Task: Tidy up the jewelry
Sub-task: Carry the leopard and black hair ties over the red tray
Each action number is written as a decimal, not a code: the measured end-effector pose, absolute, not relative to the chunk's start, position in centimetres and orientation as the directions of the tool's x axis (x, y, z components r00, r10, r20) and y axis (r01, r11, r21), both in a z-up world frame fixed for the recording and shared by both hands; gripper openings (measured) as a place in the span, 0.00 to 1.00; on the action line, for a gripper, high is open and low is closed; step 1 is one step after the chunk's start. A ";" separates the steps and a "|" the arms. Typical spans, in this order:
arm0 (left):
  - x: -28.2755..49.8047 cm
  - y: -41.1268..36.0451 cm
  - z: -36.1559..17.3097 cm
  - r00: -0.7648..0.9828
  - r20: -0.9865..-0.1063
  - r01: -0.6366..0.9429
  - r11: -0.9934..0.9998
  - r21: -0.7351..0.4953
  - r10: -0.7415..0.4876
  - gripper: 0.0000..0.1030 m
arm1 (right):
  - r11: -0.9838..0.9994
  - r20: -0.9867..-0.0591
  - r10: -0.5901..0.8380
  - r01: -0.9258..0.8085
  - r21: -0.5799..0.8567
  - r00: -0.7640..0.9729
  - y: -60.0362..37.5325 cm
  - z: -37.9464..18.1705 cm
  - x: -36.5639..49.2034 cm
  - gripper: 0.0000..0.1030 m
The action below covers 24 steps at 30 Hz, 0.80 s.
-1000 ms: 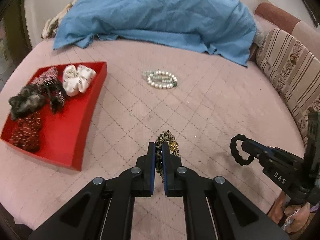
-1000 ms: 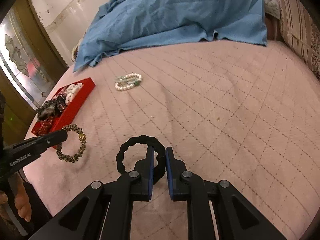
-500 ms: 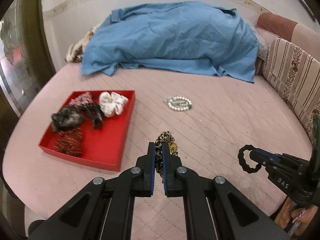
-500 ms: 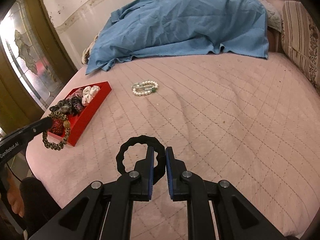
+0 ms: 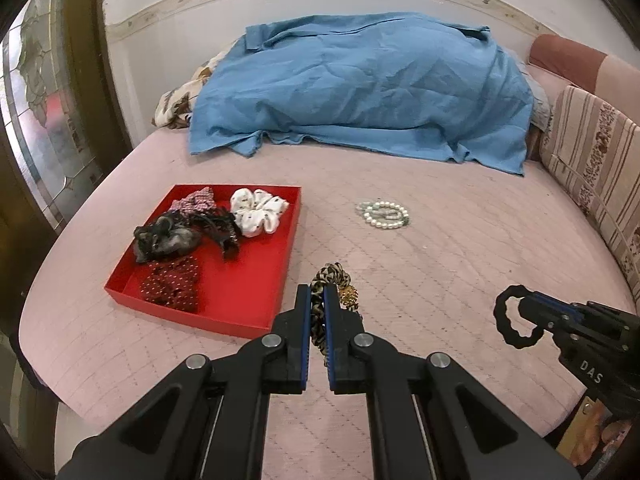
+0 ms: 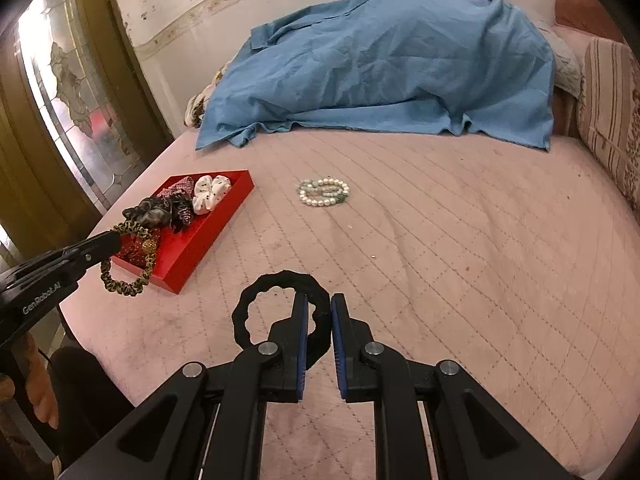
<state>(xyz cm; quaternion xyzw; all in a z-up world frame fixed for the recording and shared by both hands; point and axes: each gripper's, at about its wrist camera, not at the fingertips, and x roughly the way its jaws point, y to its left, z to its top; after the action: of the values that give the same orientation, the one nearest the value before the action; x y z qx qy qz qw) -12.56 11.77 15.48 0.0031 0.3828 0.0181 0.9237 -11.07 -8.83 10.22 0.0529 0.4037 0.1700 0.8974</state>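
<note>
My left gripper (image 5: 317,294) is shut on a leopard-print hair tie with a gold bead (image 5: 334,280), held in the air above the pink bed near the red tray's right edge; the hair tie also hangs in the right wrist view (image 6: 132,258). My right gripper (image 6: 319,304) is shut on a black wavy ring hair tie (image 6: 256,304), also in the left wrist view (image 5: 516,322). The red tray (image 5: 256,300) holds several scrunchies, among them a white one (image 5: 258,212). Pearl and green bead bracelets (image 5: 384,214) lie on the bed.
A blue cloth (image 5: 360,84) covers a heap at the back of the bed. Striped cushions (image 5: 592,160) line the right side. A stained-glass door (image 6: 76,92) stands left of the bed. The bed's front edge is just below both grippers.
Both grippers have risen and drawn back from the bed, each still holding its hair tie. The tray and bracelets now look farther away.
</note>
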 end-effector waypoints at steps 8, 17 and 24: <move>-12.3 14.0 14.5 0.687 -0.726 -0.058 0.998 -0.021 0.025 0.06 | 0.933 -0.716 0.351 -0.292 0.212 0.603 -6.8 10.5 -11.1 0.12; -11.6 17.1 13.3 0.673 -0.739 -0.092 0.990 -0.105 -0.016 0.06 | 0.924 -0.735 0.357 -0.334 0.186 0.576 -3.9 10.5 -10.5 0.12; -10.1 21.3 11.9 0.666 -0.744 -0.114 0.978 -0.173 -0.054 0.06 | 0.909 -0.747 0.371 -0.381 0.170 0.551 -1.2 10.5 -9.6 0.12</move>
<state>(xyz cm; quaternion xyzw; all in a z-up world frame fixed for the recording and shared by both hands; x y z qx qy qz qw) -10.07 21.25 11.90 -0.1027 0.4082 0.0165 0.9070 -9.59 -1.15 10.51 -0.0059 0.4229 0.2132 0.8807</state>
